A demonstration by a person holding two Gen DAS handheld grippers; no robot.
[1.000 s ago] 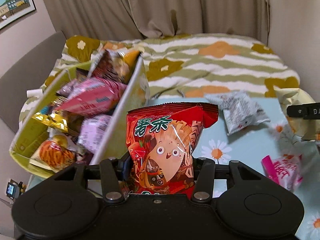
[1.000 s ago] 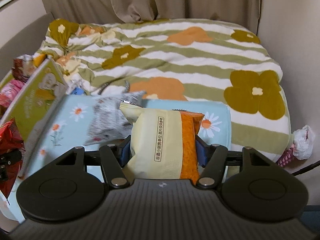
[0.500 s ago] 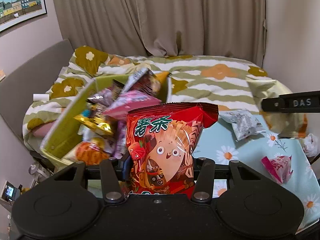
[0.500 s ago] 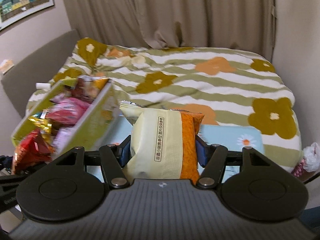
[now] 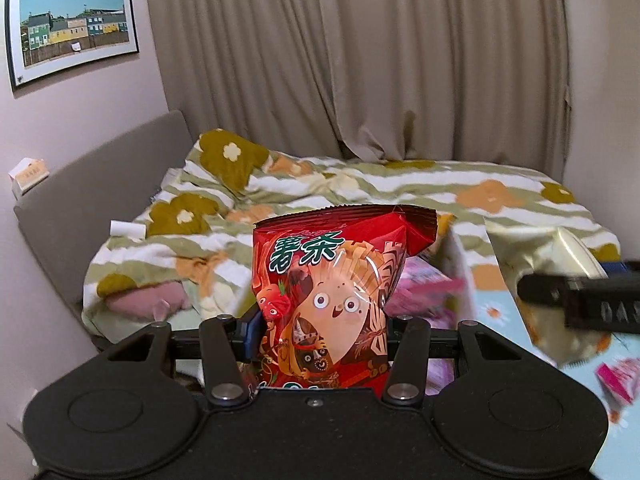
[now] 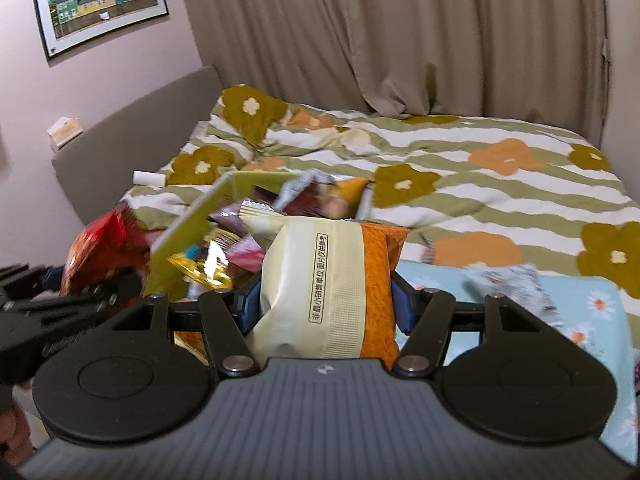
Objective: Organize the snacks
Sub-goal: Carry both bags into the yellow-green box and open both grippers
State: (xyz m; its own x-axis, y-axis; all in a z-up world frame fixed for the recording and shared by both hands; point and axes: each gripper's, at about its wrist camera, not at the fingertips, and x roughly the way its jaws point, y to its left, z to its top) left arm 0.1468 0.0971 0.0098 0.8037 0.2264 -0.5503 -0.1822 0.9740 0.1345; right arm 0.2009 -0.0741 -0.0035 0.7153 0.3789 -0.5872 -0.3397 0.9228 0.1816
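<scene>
Left hand-held gripper [image 5: 322, 330] and right hand-held gripper [image 6: 326, 312]: fingers closed, each clamping a packet upright between them.

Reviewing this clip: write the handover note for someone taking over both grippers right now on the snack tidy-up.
Left gripper: shut on the red snack bag, held upright in the air.
Right gripper: shut on the cream-and-orange snack bag, also lifted.
Green box: on the bed in front of the right gripper, already holding many packets.
Done: several snacks are boxed; both held bags are picked up.
Left: drop both bags into the box, then collect the loose ones on the blue daisy cloth, a grey packet and a pink packet.
</scene>
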